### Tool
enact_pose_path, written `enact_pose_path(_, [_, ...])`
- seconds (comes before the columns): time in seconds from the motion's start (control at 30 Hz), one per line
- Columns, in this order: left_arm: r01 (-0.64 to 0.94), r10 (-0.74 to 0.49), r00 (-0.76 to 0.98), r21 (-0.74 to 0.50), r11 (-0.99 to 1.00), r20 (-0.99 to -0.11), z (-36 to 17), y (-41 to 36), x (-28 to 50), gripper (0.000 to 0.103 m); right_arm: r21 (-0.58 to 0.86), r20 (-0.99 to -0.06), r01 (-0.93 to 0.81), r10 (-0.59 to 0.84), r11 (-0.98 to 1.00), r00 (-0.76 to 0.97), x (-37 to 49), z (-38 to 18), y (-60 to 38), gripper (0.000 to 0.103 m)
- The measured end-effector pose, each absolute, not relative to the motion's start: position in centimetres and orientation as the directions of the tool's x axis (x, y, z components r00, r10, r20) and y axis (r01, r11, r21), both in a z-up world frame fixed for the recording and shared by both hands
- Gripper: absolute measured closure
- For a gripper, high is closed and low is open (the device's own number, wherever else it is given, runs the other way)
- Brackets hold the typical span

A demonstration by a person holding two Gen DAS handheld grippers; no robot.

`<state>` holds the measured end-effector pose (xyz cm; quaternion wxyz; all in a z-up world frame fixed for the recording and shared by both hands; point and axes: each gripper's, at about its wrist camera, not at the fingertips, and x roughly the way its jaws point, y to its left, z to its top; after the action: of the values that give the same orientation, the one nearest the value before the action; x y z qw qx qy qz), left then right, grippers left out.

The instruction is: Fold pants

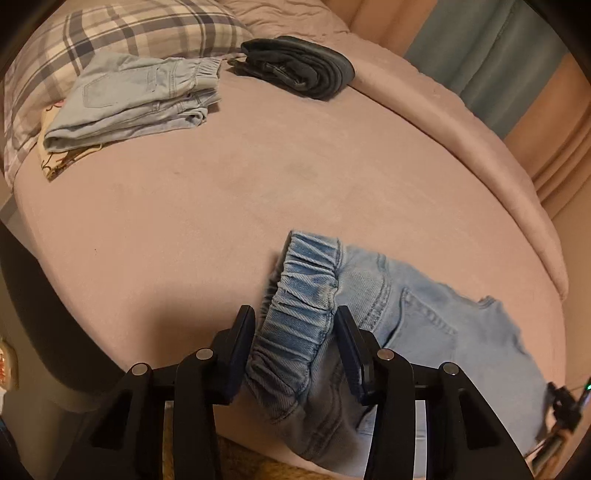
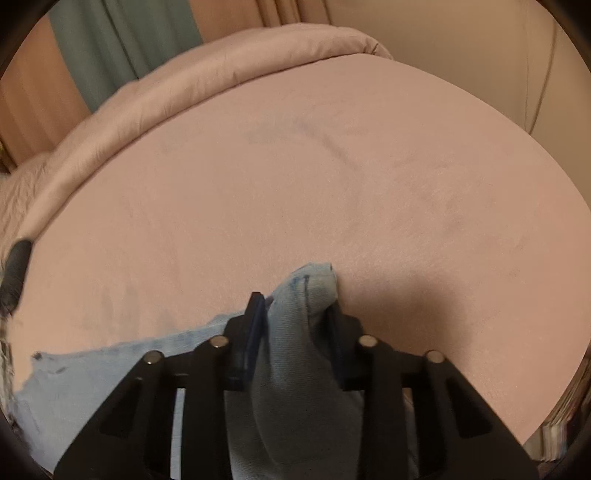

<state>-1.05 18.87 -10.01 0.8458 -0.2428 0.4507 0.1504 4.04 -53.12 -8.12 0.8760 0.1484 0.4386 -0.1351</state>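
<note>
Light blue denim pants lie at the near edge of the pink bed. My left gripper is shut on their gathered elastic waistband, which bunches up between the fingers. In the right wrist view my right gripper is shut on a fold of the same pants, near a leg end. More of the denim spreads left below it. The right gripper's tip shows at the far right of the left wrist view.
Folded light blue jeans and folded dark pants lie at the far side, next to a plaid pillow. A rolled pink duvet lines the far edge. Curtains hang beyond the bed.
</note>
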Motion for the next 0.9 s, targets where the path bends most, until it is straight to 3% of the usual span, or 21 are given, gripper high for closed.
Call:
enact_pose_path(0.17, [-0.454, 0.024, 0.566, -0.287, 0.843, -0.824, -10.5, 19.1, -1.8, 0.056, 0.102, -0.810, 0.410, -0.163, 0.906, 0.563, 3.3, -9.1, -52.4, 0.074])
enact_pose_path(0.3, [-0.425, -0.034, 0.579, -0.337, 0.840, -0.815, -9.9, 19.7, -2.3, 0.055, -0.111, -0.801, 0.488, -0.369, 0.866, 0.473, 4.8, -8.1, -49.1, 0.057])
enact_pose_path(0.37, [-0.408, -0.054, 0.587, -0.353, 0.842, -0.808, -8.8, 19.9, -2.5, 0.055, -0.139, -0.779, 0.507, -0.410, 0.850, 0.474, 4.5, -6.6, -47.1, 0.057])
enact_pose_path(0.47, [-0.366, -0.046, 0.650, -0.365, 0.856, -0.759, -6.4, 20.0, -2.5, 0.054, -0.064, -0.758, 0.392, -0.300, 0.918, 0.580, 4.6, -3.9, -42.0, 0.048])
enact_pose_path(0.53, [-0.348, -0.048, 0.685, -0.385, 0.855, -0.727, -5.4, 20.3, -1.9, 0.044, 0.009, -0.742, 0.240, -0.154, 0.971, 0.652, 5.1, -2.3, -37.1, 0.035])
enact_pose_path(0.67, [-0.335, -0.056, 0.685, -0.382, 0.861, -0.726, -4.8, 19.5, 0.0, 0.044, 0.117, -0.713, -0.073, 0.135, 0.990, 0.688, 6.1, -1.4, -26.8, 0.034])
enact_pose_path(0.77, [-0.307, -0.075, 0.684, -0.379, 0.873, -0.726, -5.4, 18.7, 1.2, 0.044, 0.213, -0.728, -0.296, 0.353, 0.931, 0.588, 6.7, -2.8, -19.7, 0.036])
enact_pose_path(0.83, [-0.321, -0.070, 0.644, -0.352, 0.879, -0.762, -6.6, 18.4, 1.9, 0.047, 0.202, -0.749, -0.383, 0.394, 0.901, 0.532, 6.5, -4.3, -15.9, 0.037])
enact_pose_path(0.9, [-0.338, -0.052, 0.610, -0.319, 0.885, -0.791, -8.1, 18.6, 2.3, 0.051, 0.111, -0.785, -0.417, 0.337, 0.902, 0.519, 6.5, -6.1, -13.2, 0.034])
